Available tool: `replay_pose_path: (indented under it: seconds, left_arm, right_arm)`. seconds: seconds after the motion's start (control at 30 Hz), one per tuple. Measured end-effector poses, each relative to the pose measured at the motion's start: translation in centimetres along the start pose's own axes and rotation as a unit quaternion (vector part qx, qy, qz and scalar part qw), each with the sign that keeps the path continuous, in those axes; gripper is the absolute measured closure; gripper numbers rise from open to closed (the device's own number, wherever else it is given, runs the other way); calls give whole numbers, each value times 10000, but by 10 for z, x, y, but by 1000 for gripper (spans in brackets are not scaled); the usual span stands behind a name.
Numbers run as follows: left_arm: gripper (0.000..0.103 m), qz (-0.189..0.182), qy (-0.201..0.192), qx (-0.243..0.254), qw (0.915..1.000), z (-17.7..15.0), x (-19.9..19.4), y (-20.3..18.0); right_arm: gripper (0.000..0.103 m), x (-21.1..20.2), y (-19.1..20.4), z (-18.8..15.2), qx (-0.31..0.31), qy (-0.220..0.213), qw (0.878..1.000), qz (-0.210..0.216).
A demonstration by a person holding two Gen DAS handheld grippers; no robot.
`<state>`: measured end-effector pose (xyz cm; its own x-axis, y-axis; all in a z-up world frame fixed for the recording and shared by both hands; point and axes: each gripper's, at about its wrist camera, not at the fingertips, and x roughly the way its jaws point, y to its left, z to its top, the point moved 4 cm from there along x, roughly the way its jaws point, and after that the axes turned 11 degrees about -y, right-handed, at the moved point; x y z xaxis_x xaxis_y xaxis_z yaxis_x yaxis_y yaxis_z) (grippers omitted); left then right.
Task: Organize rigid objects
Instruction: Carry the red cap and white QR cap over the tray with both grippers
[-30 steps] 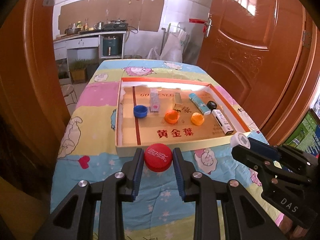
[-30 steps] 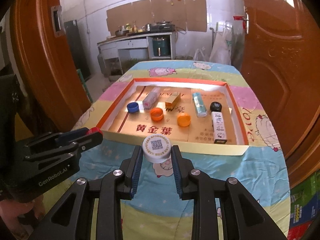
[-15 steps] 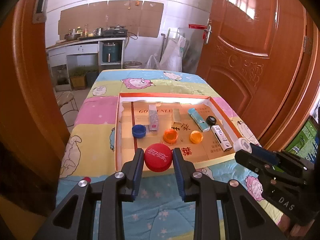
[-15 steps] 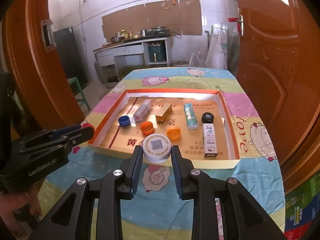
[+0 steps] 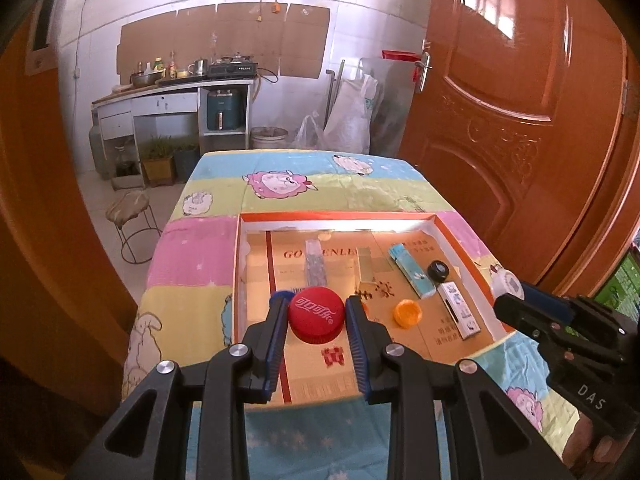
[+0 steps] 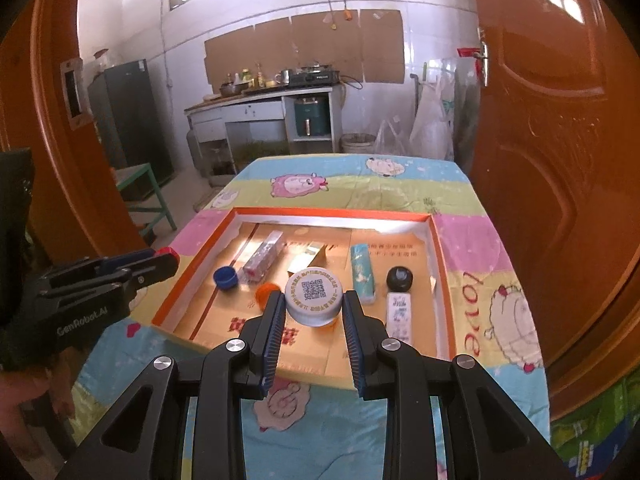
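My left gripper [image 5: 317, 316] is shut on a red Coca-Cola bottle cap [image 5: 317, 314] and holds it above the near left part of the orange-rimmed box lid [image 5: 340, 216]. My right gripper [image 6: 314, 306] is shut on a white cap with a QR code [image 6: 314, 295], above the lid's near middle [image 6: 444, 280]. Inside the lid lie a blue cap [image 6: 225, 278], an orange cap [image 5: 407, 313], a clear tube [image 6: 262, 256], a gold box [image 6: 306, 262], a teal tube [image 6: 362, 274], a black cap [image 6: 399, 278] and a white box [image 6: 398, 314].
The lid sits on a table with a pastel sheep cloth [image 5: 328, 184]. Wooden doors stand close at the left [image 5: 48, 240] and right [image 5: 520, 140]. A stool [image 5: 134, 220] stands left of the table. A kitchen counter [image 5: 172, 88] is at the back.
Both grippers have risen and moved forward over the lid, each still gripping its cap. The lid's contents have not moved.
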<state>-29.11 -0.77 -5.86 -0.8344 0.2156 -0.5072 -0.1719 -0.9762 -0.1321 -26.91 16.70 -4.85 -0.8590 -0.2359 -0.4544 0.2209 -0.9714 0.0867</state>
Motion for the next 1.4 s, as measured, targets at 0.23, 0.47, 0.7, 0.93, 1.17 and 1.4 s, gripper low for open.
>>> replay_pose_path:
  seconds: [0.23, 0.47, 0.7, 0.93, 1.17, 1.4]
  left_arm:
    - [73, 75, 85, 32, 9999, 11, 25, 6]
    - [73, 110, 208, 57, 9997, 17, 48, 10]
    - [73, 178, 262, 87, 9995, 24, 68, 17]
    - [73, 205, 395, 92, 9990, 30, 91, 23]
    - [73, 273, 507, 123, 9983, 34, 112, 30]
    - [73, 317, 749, 24, 9967, 30, 139, 39]
  right_arm:
    - [73, 19, -17, 10, -76, 56, 9999, -37]
    - [73, 42, -31, 15, -191, 180, 9996, -56]
    - [73, 67, -46, 21, -113, 306, 9995, -30]
    - [73, 94, -63, 27, -102, 474, 9988, -88]
    - [73, 118, -78, 36, -203, 580, 9980, -131]
    - [73, 144, -90, 37, -84, 837, 9965, -39]
